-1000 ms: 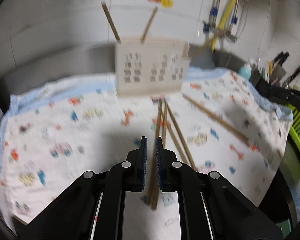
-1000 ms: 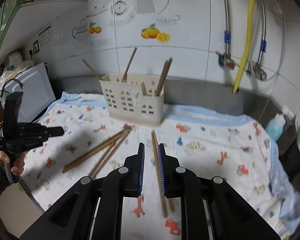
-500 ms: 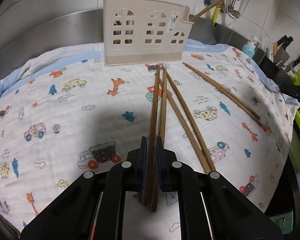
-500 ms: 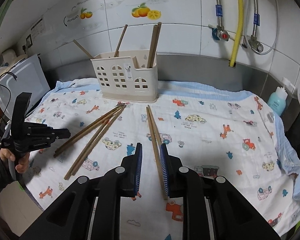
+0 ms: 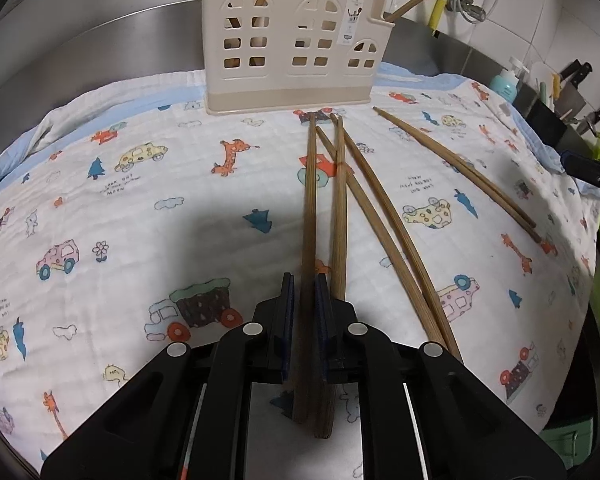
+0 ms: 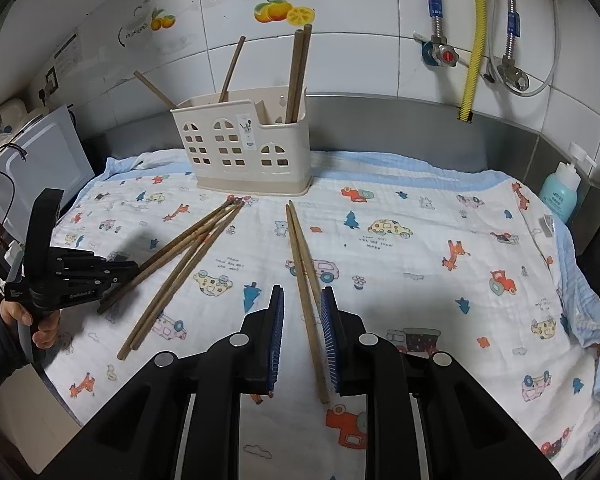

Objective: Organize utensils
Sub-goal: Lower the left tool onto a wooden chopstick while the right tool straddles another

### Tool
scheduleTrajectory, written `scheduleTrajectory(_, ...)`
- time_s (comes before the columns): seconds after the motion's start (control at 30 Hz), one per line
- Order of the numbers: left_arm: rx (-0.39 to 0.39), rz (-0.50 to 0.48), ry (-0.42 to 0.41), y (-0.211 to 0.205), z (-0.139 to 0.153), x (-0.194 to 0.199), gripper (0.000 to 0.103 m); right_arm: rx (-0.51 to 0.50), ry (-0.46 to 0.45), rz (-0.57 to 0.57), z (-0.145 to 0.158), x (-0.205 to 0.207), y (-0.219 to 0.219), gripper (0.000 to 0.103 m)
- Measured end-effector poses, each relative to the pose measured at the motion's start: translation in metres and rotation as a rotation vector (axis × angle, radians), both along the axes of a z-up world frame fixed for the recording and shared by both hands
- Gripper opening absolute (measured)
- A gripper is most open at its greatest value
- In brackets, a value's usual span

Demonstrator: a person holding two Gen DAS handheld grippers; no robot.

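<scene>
A cream utensil holder [image 5: 288, 40] [image 6: 244, 148] stands at the back of the cloth with several chopsticks upright in it. Several brown chopsticks lie loose on the cloth. My left gripper [image 5: 304, 292] has its jaws nearly closed around one chopstick [image 5: 310, 208], down at the cloth; a second chopstick [image 5: 339, 208] lies just right of it. It also shows in the right wrist view [image 6: 132, 270]. My right gripper [image 6: 302, 300] is open, straddling a pair of chopsticks [image 6: 302, 268] on the cloth.
A printed cloth [image 5: 100, 200] covers the counter. A microwave [image 6: 32, 172] stands at the left, a blue bottle [image 6: 558, 194] and a knife rack [image 5: 572, 92] at the right. Pipes and taps [image 6: 472, 40] hang on the tiled wall.
My left gripper dropped to the cloth and closed around one chopstick. My right gripper lowered towards the pair and opened its jaws wider.
</scene>
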State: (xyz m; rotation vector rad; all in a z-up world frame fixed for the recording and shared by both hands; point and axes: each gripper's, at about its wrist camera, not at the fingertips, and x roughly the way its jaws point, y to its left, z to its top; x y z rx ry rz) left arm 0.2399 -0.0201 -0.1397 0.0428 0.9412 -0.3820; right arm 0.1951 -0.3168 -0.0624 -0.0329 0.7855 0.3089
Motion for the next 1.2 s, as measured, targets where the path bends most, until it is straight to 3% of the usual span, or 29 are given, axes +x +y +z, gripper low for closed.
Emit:
scheduleTrajectory(0.13,0.036,0.001,-0.009,-0.005,0.000,-0.001,0.011,-0.021,0.009,-0.014,-0.009,0.001,-0.005,0.019)
scheduleTrajectory(0.63,0.021,0.034,-0.009,-0.004,-0.001,-0.004,0.009,-0.057,0.104,-0.003,-0.056,0.019,-0.012,0.014)
scheduleTrajectory(1.2,0.036,0.027,-0.011,-0.004,-0.001,-0.003,0.010,-0.114,0.146,0.083,-0.073,0.048,0.003,0.010)
